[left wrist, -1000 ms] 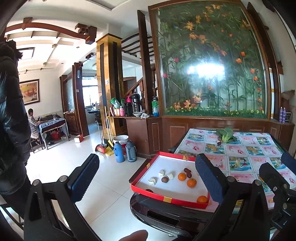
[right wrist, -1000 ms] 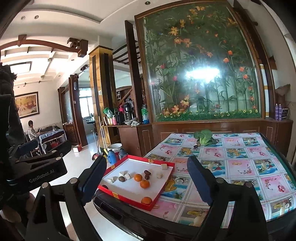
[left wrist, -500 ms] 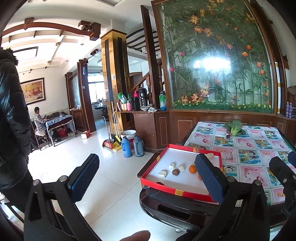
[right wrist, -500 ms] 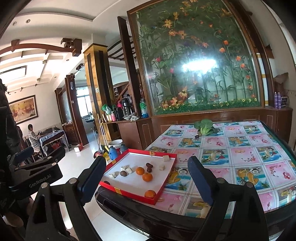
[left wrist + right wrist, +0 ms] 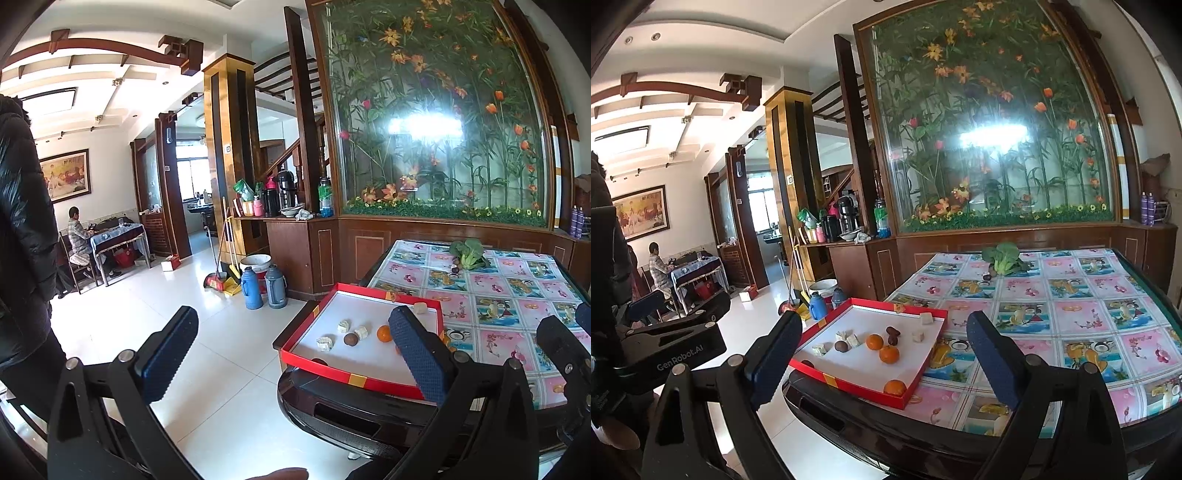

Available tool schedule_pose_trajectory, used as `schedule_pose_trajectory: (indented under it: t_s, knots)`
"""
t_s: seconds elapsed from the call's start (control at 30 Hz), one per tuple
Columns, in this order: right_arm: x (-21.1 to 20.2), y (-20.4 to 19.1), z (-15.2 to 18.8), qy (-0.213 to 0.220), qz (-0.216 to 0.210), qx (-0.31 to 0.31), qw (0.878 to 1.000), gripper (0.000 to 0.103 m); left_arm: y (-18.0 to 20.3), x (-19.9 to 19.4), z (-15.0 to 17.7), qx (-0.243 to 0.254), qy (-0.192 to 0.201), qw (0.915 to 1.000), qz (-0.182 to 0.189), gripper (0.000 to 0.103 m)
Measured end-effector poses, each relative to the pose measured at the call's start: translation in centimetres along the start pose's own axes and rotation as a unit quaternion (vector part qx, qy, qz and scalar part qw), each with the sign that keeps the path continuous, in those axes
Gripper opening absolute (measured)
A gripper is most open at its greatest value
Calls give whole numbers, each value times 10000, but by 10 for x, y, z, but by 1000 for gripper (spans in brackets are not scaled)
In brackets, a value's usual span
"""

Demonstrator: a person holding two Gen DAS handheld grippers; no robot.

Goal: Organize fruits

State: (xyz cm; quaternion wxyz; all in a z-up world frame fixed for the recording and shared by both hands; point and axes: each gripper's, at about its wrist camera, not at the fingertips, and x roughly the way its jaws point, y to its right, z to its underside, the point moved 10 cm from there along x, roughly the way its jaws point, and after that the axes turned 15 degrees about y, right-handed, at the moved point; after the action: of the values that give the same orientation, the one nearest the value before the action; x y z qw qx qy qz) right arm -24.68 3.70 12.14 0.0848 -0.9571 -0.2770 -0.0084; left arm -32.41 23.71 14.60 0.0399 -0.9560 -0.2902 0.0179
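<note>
A red-rimmed tray [image 5: 849,382] with a white floor sits on the near left corner of the table [image 5: 1071,314]. In it lie three oranges [image 5: 889,353], a round brown fruit [image 5: 841,346], dark dates [image 5: 893,334] and several pale chunks [image 5: 846,336]. My right gripper [image 5: 884,356] hangs open in front of the tray, off the table edge, holding nothing. My left gripper [image 5: 293,354] is also open and empty, left of the tray [image 5: 351,376]; its right finger hides part of the tray. One orange [image 5: 384,333] and the brown fruit [image 5: 350,339] show there.
A green leafy vegetable [image 5: 1003,258] lies at the table's far side. Thermos jugs [image 5: 275,286] and brooms stand on the tiled floor to the left. A person in a dark jacket [image 5: 22,221] stands at far left. A wooden cabinet runs behind the table.
The left gripper has drifted left and back a little, so the tray sits further right in its view. The right gripper has barely moved. Both stay open.
</note>
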Motion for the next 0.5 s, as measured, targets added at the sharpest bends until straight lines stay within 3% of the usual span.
schedule_pose_trajectory:
  t_s: [0.5]
  knots:
    - [0, -2, -2, 16, -4, -14, 10000, 93, 1, -1, -1, -8, 19, 10000, 28, 103]
